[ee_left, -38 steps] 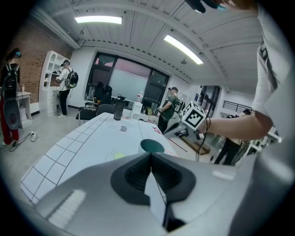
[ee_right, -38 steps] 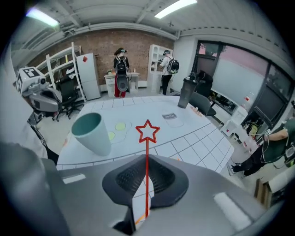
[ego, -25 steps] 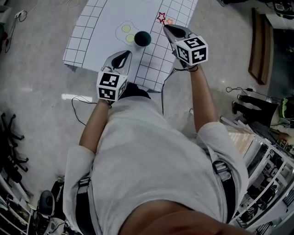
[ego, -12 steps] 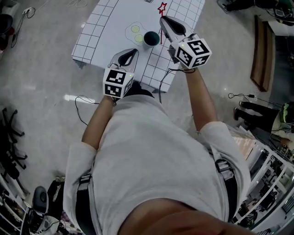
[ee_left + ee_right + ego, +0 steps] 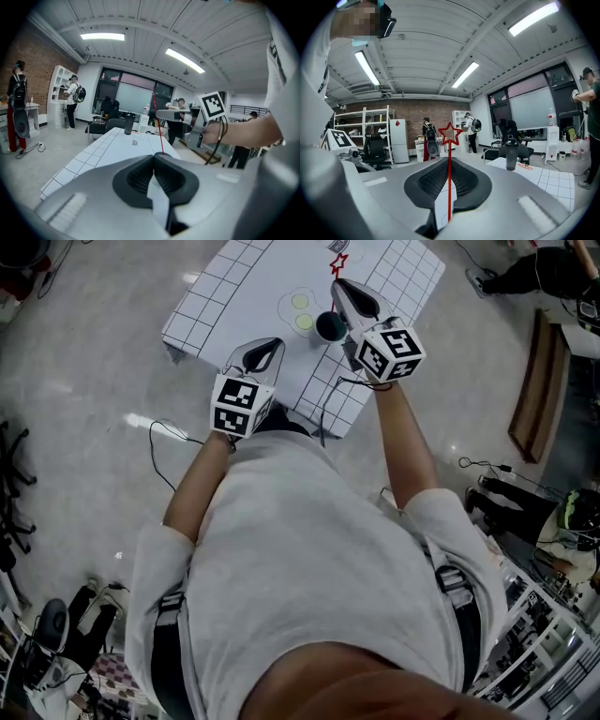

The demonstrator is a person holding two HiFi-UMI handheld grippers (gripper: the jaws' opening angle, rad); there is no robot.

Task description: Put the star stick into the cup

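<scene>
Right gripper [image 5: 339,287] clenched on the star stick [image 5: 450,154], which is pinched upright between its pads, star uppermost, above the table [image 5: 234,287] beside the cup [image 5: 330,326]. Left gripper [image 5: 153,161] closed on nothing. The stick's lower end is hidden, so whether it reaches the cup cannot be told. The table's far edge is cut off.

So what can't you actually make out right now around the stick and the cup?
Lower tip of the star stick against the cup: head view, the right tongs cover the shaft; left gripper view, the left tongs hide tip and cup.
Cup's inside: head view, too small and dark.
Two pale discs beside the cup: head view, too small to identify.
</scene>
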